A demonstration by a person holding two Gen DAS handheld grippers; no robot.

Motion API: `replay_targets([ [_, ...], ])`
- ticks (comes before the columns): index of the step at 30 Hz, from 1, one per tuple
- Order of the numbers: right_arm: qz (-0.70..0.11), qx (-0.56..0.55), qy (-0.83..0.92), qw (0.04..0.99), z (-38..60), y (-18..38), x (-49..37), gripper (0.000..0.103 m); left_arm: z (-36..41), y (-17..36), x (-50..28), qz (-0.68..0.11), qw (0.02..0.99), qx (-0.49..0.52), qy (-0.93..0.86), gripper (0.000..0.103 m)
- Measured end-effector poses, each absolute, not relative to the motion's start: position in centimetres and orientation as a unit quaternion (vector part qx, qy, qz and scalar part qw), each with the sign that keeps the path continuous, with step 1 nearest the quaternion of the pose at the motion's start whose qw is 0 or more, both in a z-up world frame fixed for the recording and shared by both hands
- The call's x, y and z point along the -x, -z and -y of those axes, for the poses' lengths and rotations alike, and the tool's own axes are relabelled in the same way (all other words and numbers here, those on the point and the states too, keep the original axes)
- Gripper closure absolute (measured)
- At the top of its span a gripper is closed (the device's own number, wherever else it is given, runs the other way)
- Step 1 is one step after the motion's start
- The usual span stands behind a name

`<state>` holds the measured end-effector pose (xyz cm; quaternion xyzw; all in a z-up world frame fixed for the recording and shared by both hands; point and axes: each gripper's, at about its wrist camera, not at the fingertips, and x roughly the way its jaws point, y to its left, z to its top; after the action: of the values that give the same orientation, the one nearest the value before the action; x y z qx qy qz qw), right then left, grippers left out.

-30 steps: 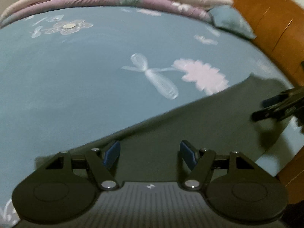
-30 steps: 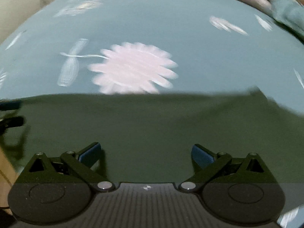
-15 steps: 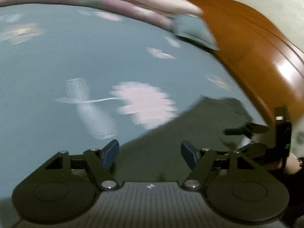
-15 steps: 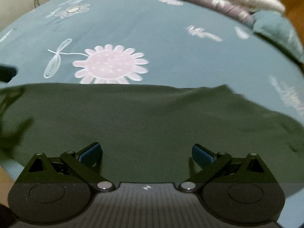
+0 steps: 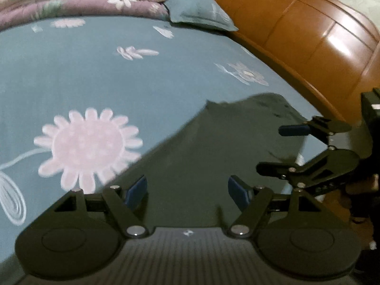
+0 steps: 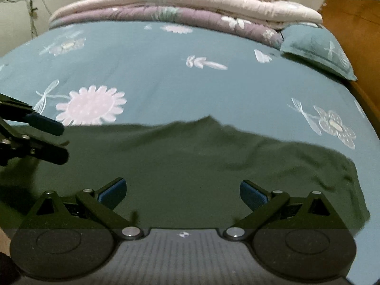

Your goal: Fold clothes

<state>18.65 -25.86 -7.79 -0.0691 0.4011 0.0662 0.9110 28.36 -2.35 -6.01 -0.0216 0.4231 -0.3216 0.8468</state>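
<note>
Garment (image 6: 190, 161): dark green, spread flat on bed (image 6: 166, 83), near its front edge. Far edge uneven, rising to a small peak near the middle; right part wrinkled. Type of clothing cannot be told. In left view, seen (image 5: 213, 147) as a slanting dark patch running toward the wooden board.

Left claw (image 5: 187, 190): above garment's left part, jaws wide apart, nothing between blue pads (image 5: 135, 190). No contact with cloth visible. From right view, seen (image 6: 47, 140) entering at left edge, fingers apart, over the garment's left end.

Right claw (image 6: 182, 192): above garment's near middle, jaws wide apart, nothing gripped; pads (image 6: 251, 194) clear of cloth as far as can be told. From left view, seen (image 5: 292, 147) at right side, fingers spread one above the other, over garment's right end.

Both claws near each other, not touching.

Bed sheet: blue-green, printed with flowers and dragonflies. Large pink flower (image 6: 91, 105) just beyond garment's far edge, left of centre. Smaller pale flower (image 6: 334, 125) to the right, beyond wrinkled end.

Far end of bed: folded quilts (image 6: 178, 7), pale pink over mauve, stacked. Pillow (image 6: 318, 47) in matching blue-green beside them at right.

Wooden board (image 5: 308, 35), orange-brown and glossy, along bed's right side.
</note>
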Motion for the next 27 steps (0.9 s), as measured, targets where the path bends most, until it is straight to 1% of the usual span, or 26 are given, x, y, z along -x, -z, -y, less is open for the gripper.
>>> replay_targets([
  [6, -0.385, 0.063, -0.099, 0.915, 28.9, 8.1, -21.5, 0.0, 5.2, 8.2, -30.2, -0.449, 0.856, 0.032, 0.254, 0.028],
  [10, -0.394, 0.057, -0.122, 0.909, 30.1, 9.8, -22.2, 0.0, 5.9, 7.7, -30.0, -0.457, 0.86, 0.022, 0.226, 0.028],
  [13, -0.428, 0.041, -0.124, 0.894, 30.4, 12.0, -22.6, 0.0, 6.8, 6.8, -29.8, -0.443, 0.864, 0.01, 0.239, 0.028],
  [19, -0.414, 0.027, -0.115, 0.902, 30.1, 12.4, -22.2, 0.0, 9.2, 8.3, -31.4, -0.436, 0.863, 0.001, 0.256, 0.028],
  [21, -0.416, 0.027, -0.116, 0.902, 30.1, 12.3, -22.0, 0.0, 9.2, 8.7, -32.5, -0.431, 0.872, 0.001, 0.23, 0.025],
  [22, -0.417, 0.026, -0.115, 0.901, 30.2, 12.3, -21.9, 0.0, 9.0, 8.8, -33.3, -0.441, 0.875, 0.003, 0.199, 0.03],
  [23, -0.417, 0.025, -0.114, 0.901, 30.4, 12.2, -21.7, 0.0, 8.7, 8.7, -33.9, -0.447, 0.876, 0.016, 0.182, 0.031],
  [25, -0.415, 0.02, -0.11, 0.903, 31.2, 11.9, -21.2, 0.0, 8.3, 7.6, -34.1, -0.436, 0.877, 0.051, 0.195, 0.03],
  [27, -0.407, 0.014, -0.103, 0.908, 31.9, 11.5, -20.6, 0.0, 8.8, 6.4, -33.6, -0.417, 0.879, 0.062, 0.221, 0.029],
])
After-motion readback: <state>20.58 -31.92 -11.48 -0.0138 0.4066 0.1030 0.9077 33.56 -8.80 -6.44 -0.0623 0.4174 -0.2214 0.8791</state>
